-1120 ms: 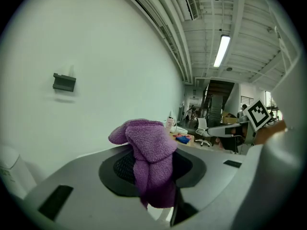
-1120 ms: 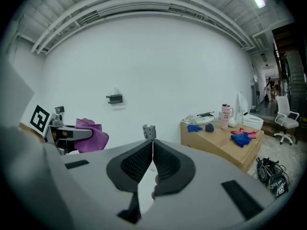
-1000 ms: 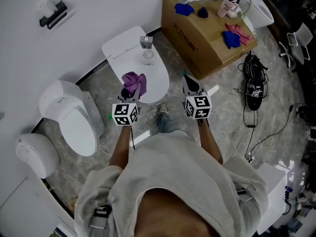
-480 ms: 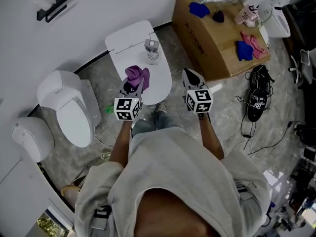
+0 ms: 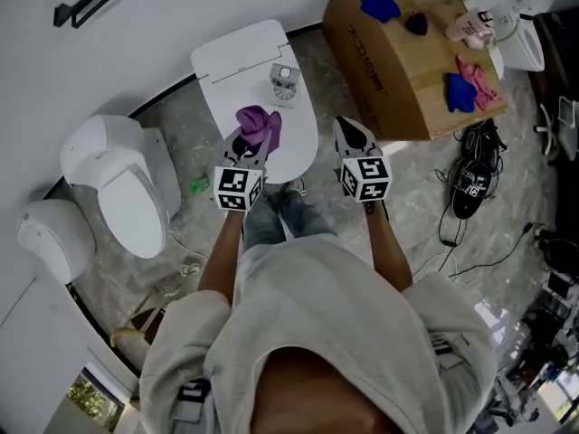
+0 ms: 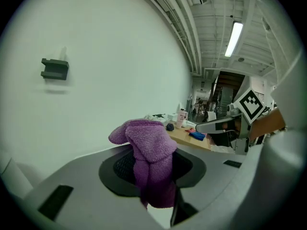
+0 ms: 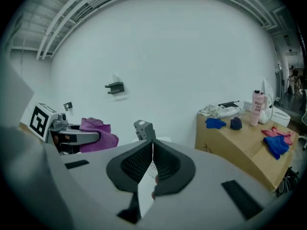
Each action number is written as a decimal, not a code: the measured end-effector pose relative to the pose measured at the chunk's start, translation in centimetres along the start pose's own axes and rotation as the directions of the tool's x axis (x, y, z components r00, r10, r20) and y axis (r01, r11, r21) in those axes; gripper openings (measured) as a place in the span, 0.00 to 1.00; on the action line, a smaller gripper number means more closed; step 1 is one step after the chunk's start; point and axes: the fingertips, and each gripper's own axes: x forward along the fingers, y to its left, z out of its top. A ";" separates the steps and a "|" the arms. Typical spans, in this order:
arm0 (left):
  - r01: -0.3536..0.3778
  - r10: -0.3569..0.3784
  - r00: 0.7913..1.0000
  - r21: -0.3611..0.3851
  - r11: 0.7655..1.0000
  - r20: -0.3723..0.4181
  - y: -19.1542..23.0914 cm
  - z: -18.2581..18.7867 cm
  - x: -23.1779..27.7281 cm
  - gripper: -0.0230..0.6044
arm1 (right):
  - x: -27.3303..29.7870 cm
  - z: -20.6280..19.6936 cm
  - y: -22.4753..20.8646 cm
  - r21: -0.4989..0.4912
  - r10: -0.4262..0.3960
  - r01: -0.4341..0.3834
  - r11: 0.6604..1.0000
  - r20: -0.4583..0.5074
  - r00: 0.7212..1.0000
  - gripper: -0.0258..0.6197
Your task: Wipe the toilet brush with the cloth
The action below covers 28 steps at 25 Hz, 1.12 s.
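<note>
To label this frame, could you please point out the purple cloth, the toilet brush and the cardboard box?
purple cloth [image 5: 260, 127]: head view, on its bunched middle.
toilet brush [image 5: 283, 72]: head view, on the grey top of its handle.
cardboard box [image 5: 407, 70]: head view, on a bare part of its top face.

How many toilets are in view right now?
3 toilets: one straight ahead, one left of it, one at the far left. A white fixture beyond the cardboard box may be a fourth.
</note>
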 end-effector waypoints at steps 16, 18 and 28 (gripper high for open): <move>0.183 -0.176 0.977 0.047 0.982 -0.116 1.6 -6.4 6.0 0.27 | 1.6 -4.9 0.1 0.087 -0.146 0.150 0.985 -0.054 0.988 0.09; 0.210 -0.201 0.971 0.059 0.976 -0.129 1.7 -7.3 6.7 0.27 | 1.9 -5.3 0.3 0.098 -0.165 0.169 0.981 -0.053 0.985 0.09; 0.304 -0.281 0.945 0.131 0.944 -0.167 1.5 -10.2 10.3 0.27 | 1.7 -8.7 -0.1 0.132 -0.228 0.238 0.962 -0.088 0.970 0.09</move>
